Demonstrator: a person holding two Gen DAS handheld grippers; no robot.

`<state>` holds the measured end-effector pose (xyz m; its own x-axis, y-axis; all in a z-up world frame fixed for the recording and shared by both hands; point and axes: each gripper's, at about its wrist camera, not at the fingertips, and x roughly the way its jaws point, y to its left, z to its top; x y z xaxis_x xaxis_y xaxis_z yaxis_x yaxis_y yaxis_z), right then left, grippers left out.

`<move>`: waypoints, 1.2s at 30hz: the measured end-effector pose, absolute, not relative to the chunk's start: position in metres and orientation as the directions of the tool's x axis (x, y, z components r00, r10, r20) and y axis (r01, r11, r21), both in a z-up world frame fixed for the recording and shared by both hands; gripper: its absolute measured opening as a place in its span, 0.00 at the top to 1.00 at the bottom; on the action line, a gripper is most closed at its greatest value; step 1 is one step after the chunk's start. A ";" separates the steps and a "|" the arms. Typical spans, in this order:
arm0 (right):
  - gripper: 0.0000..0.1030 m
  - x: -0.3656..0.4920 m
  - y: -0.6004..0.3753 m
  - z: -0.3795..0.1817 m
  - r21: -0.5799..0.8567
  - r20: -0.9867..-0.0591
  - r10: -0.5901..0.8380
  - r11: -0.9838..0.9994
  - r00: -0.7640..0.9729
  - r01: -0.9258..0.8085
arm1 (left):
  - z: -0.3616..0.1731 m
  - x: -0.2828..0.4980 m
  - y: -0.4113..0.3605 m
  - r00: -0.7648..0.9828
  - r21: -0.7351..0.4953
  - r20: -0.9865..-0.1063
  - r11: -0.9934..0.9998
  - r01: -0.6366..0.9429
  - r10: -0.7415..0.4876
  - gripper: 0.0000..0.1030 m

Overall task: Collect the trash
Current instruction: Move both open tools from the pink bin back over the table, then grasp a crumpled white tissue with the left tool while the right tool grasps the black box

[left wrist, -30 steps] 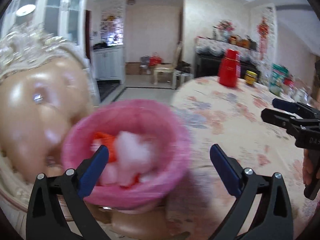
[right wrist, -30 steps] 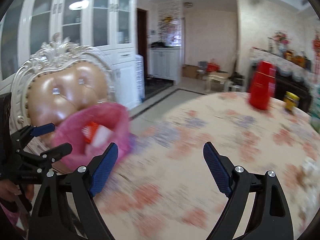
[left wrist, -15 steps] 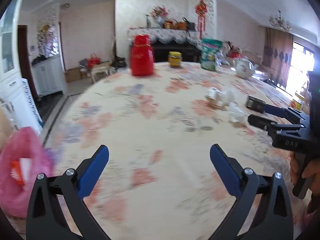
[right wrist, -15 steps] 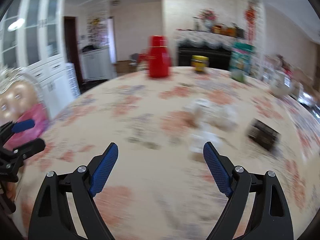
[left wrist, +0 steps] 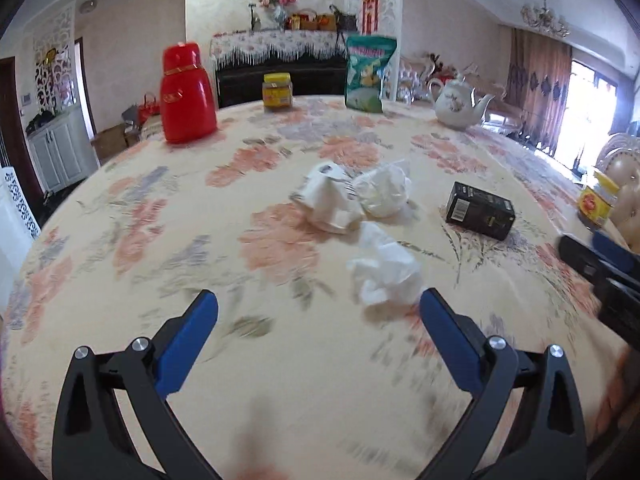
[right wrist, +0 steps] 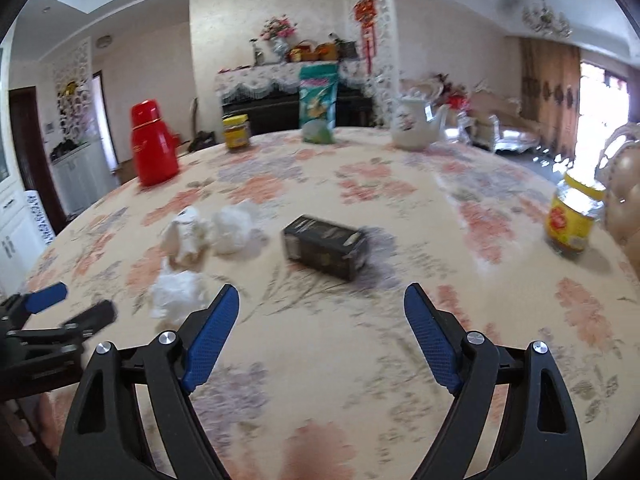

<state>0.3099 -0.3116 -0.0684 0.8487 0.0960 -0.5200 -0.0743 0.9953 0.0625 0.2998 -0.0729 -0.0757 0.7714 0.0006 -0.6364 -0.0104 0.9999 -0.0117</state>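
Three crumpled white tissues lie mid-table on the floral cloth: the nearest tissue (left wrist: 384,270) (right wrist: 178,292), a second wad (left wrist: 330,200) (right wrist: 186,236) and a third wad (left wrist: 384,192) (right wrist: 234,226) behind it. A small black box (left wrist: 480,210) (right wrist: 324,246) lies to their right. My left gripper (left wrist: 318,322) stands open and empty, just short of the nearest tissue. My right gripper (right wrist: 320,312) is open and empty too, just short of the black box. The pink bin is out of both views.
At the table's far side stand a red thermos (left wrist: 186,94) (right wrist: 154,144), a yellow jar (left wrist: 277,92), a green snack bag (left wrist: 368,74) and a white teapot (left wrist: 458,102). Another yellow-lidded jar (right wrist: 574,216) stands near the right edge beside a padded chair (right wrist: 624,196).
Both grippers have swung right, away from the pink bin of trash by the chair, and now face the tissues and the box on the table. Both stayed open.
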 end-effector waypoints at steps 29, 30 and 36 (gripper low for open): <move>0.27 0.316 -0.309 -0.081 0.058 -0.550 0.125 0.992 0.826 -0.111 | -0.070 0.273 -0.049 0.805 -0.025 -0.593 0.999 -0.023 0.003 0.89; 0.27 0.317 -0.308 -0.082 0.058 -0.554 0.126 0.992 0.823 -0.114 | -0.071 0.272 -0.047 0.809 -0.024 -0.588 0.999 -0.026 0.007 0.89; 0.27 0.348 -0.306 -0.089 0.004 -0.621 0.103 0.992 0.777 -0.128 | -0.073 0.271 -0.037 0.815 -0.041 -0.579 0.999 0.001 -0.025 0.89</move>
